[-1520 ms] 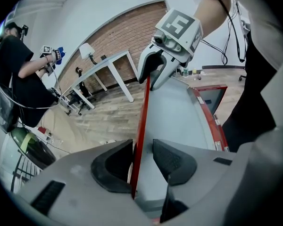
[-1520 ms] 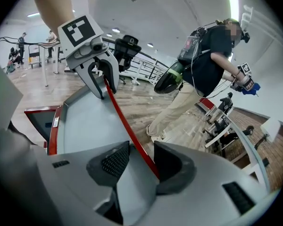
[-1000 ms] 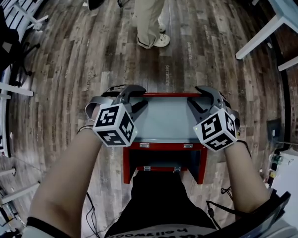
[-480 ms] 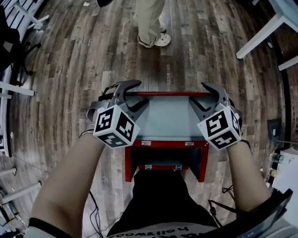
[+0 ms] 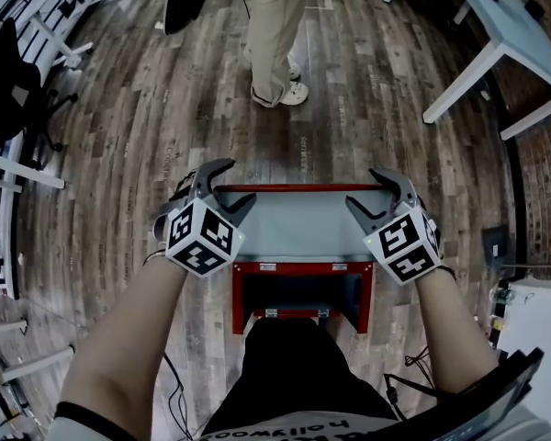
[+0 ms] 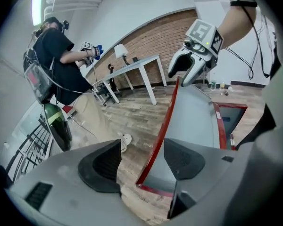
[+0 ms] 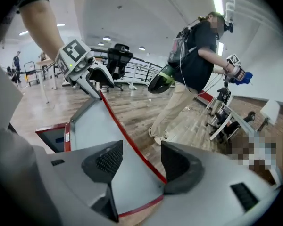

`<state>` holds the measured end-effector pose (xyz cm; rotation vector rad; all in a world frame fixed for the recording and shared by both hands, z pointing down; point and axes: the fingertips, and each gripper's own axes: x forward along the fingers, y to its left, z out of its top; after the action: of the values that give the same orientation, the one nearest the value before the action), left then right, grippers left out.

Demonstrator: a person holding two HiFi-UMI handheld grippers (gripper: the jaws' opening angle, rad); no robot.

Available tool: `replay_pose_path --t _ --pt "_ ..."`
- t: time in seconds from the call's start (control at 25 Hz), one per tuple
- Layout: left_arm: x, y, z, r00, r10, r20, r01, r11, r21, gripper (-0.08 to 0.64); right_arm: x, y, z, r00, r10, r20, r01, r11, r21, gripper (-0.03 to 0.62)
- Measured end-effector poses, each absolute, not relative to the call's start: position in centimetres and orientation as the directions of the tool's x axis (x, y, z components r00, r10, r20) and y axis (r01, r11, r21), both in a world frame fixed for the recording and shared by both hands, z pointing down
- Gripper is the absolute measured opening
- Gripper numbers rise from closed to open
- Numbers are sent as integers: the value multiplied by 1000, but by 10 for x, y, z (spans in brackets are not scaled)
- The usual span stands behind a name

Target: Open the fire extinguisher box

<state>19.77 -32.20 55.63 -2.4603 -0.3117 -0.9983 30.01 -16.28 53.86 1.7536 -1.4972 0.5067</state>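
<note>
Head view: the red fire extinguisher box (image 5: 236, 297) sits on the floor at the person's feet, its lid (image 5: 303, 228) already swung open. The left gripper (image 5: 231, 184) and right gripper (image 5: 367, 191) have just been opening their jaws, with the lid's edge loose between them; only withdrawing seems left.

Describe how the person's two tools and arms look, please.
Both the left tool and the right tool have dark grey curved jaws with black textured pads, and each carries a white cube with black square markers. The forearms wear no sleeves.
</note>
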Motion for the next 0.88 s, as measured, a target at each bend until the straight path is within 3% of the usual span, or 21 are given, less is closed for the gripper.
replay_pose_path --t 0.16,0.44,0.68,0.88 --pt "180 -345 549 701 -26 712 235 -935 -265 262 290 -152 528 229 -632 740 -961 -28 274 239" --pt "157 -324 485 760 4 650 173 -965 -195 262 265 -138 461 229 -688 689 -965 -66 255 238" --pt "155 -251 385 840 193 508 279 -955 -99 262 228 -149 380 182 -763 620 -950 27 312 238" --pt "147 -198 291 904 293 312 326 -943 -60 262 185 -150 296 138 -839 527 -938 61 342 232"
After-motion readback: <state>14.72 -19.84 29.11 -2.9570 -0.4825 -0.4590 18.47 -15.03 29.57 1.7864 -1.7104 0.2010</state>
